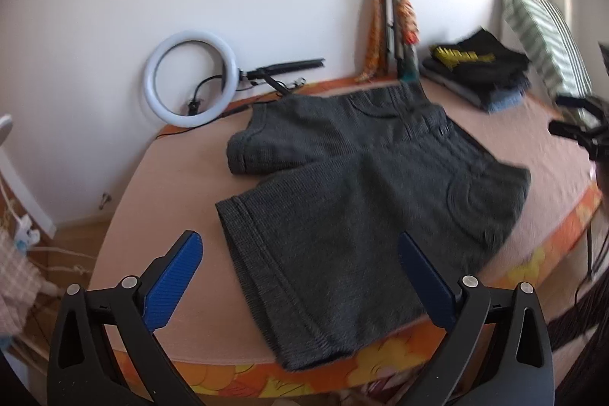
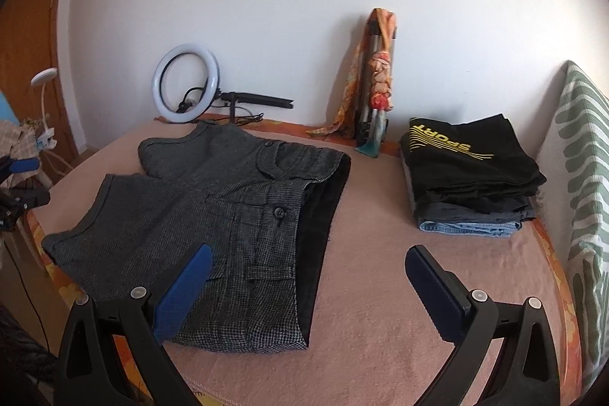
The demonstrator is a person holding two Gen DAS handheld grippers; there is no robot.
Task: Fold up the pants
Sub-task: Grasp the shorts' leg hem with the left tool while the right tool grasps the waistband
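Note:
A pair of dark grey short pants (image 1: 354, 200) lies spread flat on the pink bed cover (image 1: 175, 177), legs to the left, waistband to the right. My left gripper (image 1: 300, 253) is open and empty, hovering above the near leg's hem. In the right wrist view the pants (image 2: 228, 215) show a button and pockets, with the black waist opening facing right. My right gripper (image 2: 308, 261) is open and empty, hovering above the waistband end. The right gripper also shows at the right edge of the left wrist view (image 1: 582, 132).
A stack of folded clothes (image 2: 468, 177) with a black "SPORT" shirt on top sits at the back right. A white ring light (image 2: 186, 88) and a folded tripod wrapped in an orange scarf (image 2: 377, 90) stand by the wall. A green striped pillow (image 2: 586, 177) lies right.

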